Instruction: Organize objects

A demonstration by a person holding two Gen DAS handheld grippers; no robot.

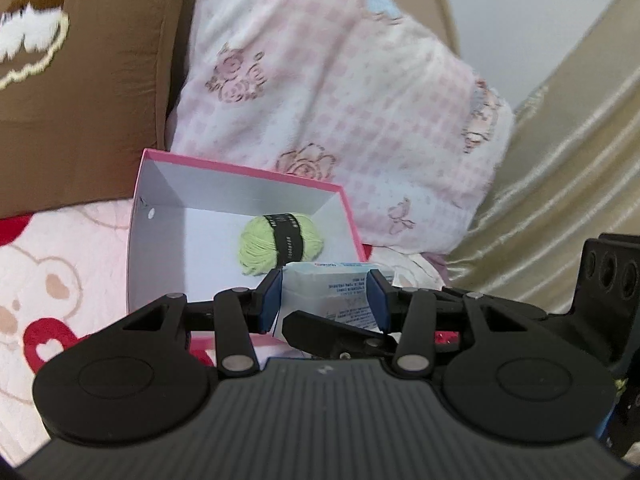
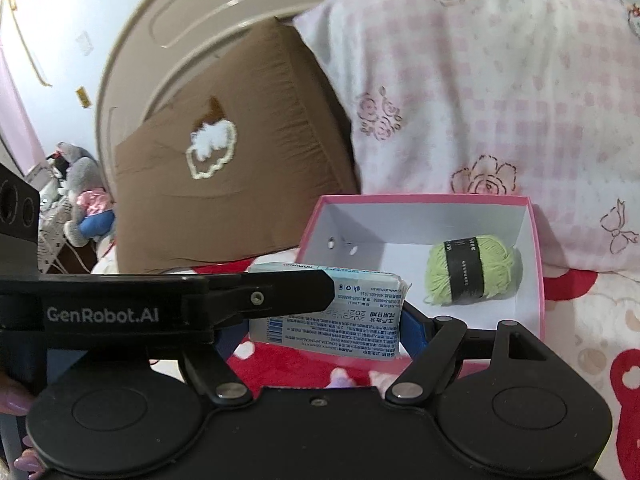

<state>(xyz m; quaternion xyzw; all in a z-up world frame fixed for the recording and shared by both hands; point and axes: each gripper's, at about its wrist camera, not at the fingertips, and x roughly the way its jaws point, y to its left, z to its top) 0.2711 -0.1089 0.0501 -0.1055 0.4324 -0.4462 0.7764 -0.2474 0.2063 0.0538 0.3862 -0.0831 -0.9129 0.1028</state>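
Note:
A pink box (image 1: 244, 170) with a white inside lies open on the bed; it also shows in the right wrist view (image 2: 534, 248). A green yarn ball (image 1: 280, 246) with a black band lies in it, also in the right wrist view (image 2: 472, 274). A white and blue tissue pack (image 1: 332, 288) sits between the blue pads of my left gripper (image 1: 324, 298), at the box's near right corner. In the right wrist view the same pack (image 2: 332, 312) sits between the fingers of my right gripper (image 2: 320, 320), and the left gripper's finger (image 2: 256, 292) crosses in front of it.
A brown cushion (image 2: 240, 184) and a pink checked pillow (image 2: 500, 100) lean behind the box. The bed has a pink and red cartoon blanket (image 1: 60, 280). A beige headboard (image 2: 168, 32) stands behind. Stuffed toys (image 2: 84, 208) sit far left.

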